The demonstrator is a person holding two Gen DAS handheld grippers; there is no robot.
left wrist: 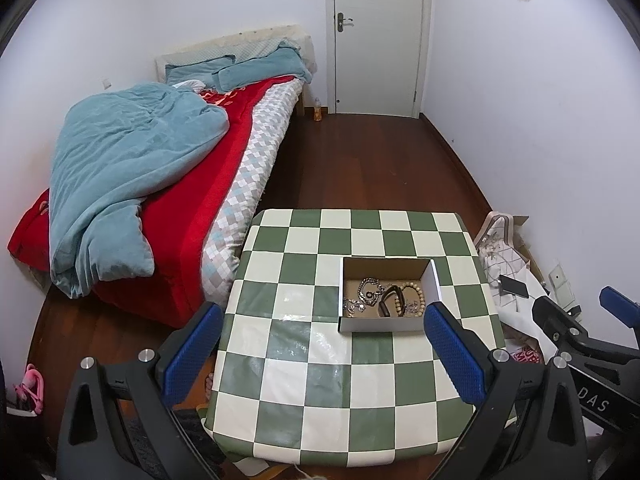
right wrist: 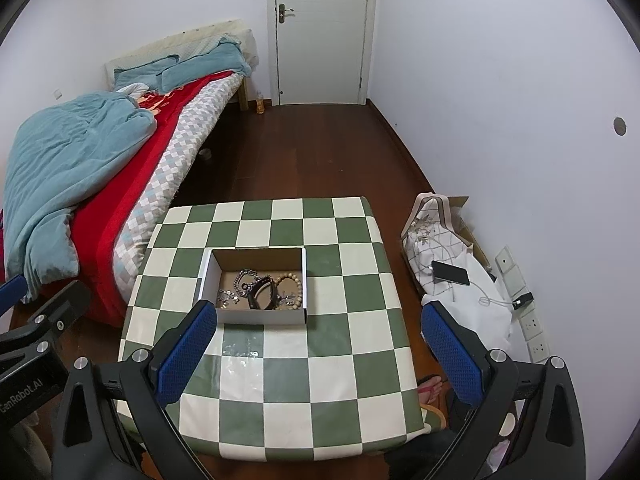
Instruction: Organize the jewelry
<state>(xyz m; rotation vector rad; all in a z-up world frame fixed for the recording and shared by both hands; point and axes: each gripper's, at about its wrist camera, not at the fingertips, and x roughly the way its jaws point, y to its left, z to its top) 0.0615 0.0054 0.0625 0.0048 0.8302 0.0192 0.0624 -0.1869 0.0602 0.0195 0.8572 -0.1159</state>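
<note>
A shallow cardboard box [left wrist: 387,266] [right wrist: 256,257] stands on the green-and-cream chequered table [left wrist: 304,360] [right wrist: 280,368]. Inside it lie a silver chain [left wrist: 367,288] [right wrist: 243,278], a black band [left wrist: 389,300] [right wrist: 262,292] and a wooden bead bracelet [left wrist: 414,298] [right wrist: 289,286], tangled together. My left gripper [left wrist: 322,344] hovers open above the table's near half, short of the box, with nothing between its blue pads. My right gripper [right wrist: 318,344] is open too, held above the table just before the box. In the left wrist view the right gripper [left wrist: 608,316] shows at the right edge.
A bed [left wrist: 168,184] [right wrist: 100,168] with a teal quilt and red cover runs along the left wall, close to the table. A bag with a phone [right wrist: 450,273] and cable lies on the floor at the right. A closed white door [left wrist: 378,36] stands at the back.
</note>
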